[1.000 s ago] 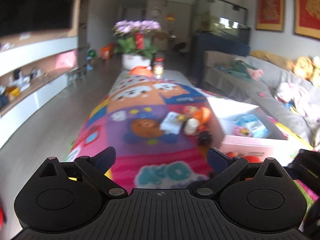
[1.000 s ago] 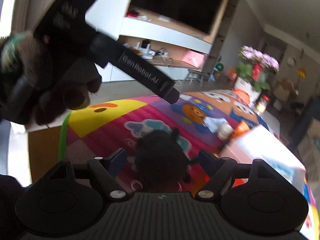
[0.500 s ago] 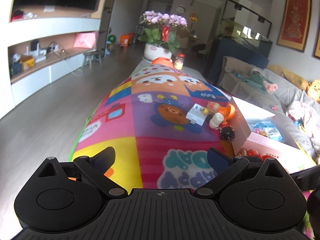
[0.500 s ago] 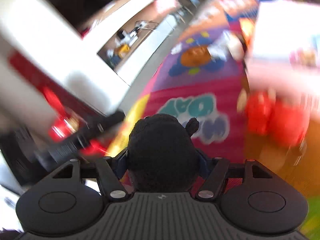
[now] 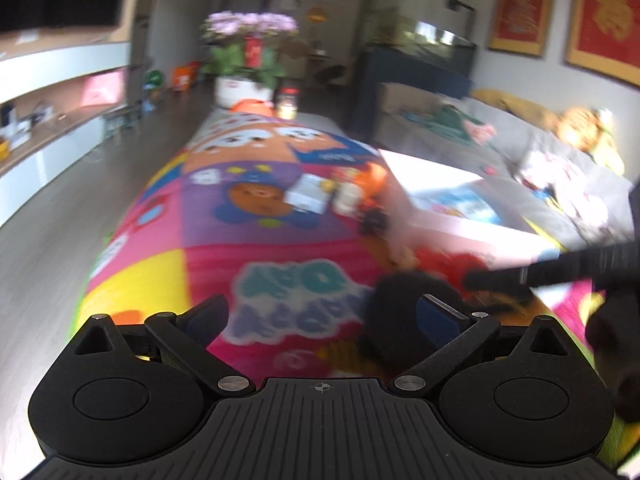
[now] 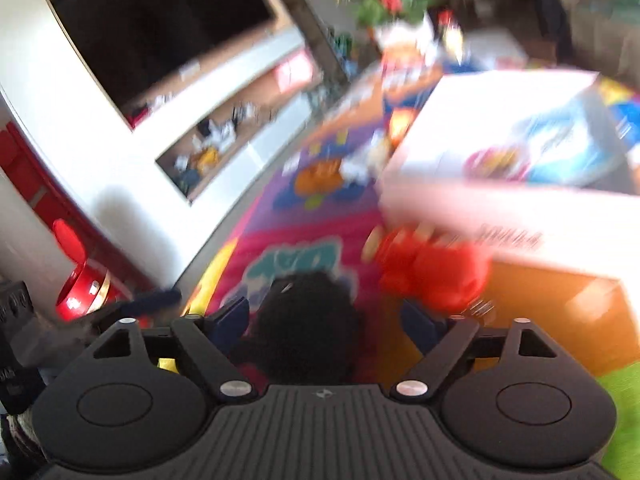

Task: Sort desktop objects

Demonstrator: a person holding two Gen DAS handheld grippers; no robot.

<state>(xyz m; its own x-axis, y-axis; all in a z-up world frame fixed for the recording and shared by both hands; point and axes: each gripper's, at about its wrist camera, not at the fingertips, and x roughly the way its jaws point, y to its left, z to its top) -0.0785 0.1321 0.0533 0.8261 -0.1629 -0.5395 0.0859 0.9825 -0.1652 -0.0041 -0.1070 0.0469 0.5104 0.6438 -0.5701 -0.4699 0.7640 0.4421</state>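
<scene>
The white box (image 6: 500,208) on the worktop (image 5: 208,240) holds blue packets (image 6: 560,148). The right tool (image 6: 324,316), just reopened, straddles the black plush toy (image 6: 304,328) without pressing. The left tool (image 5: 320,316) gapes empty.

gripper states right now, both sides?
Left gripper: open, nothing between its jaws.
Right gripper: jaws have just been opening; the black plush toy sits between them, clear of the right jaw, so no longer gripped.
</scene>
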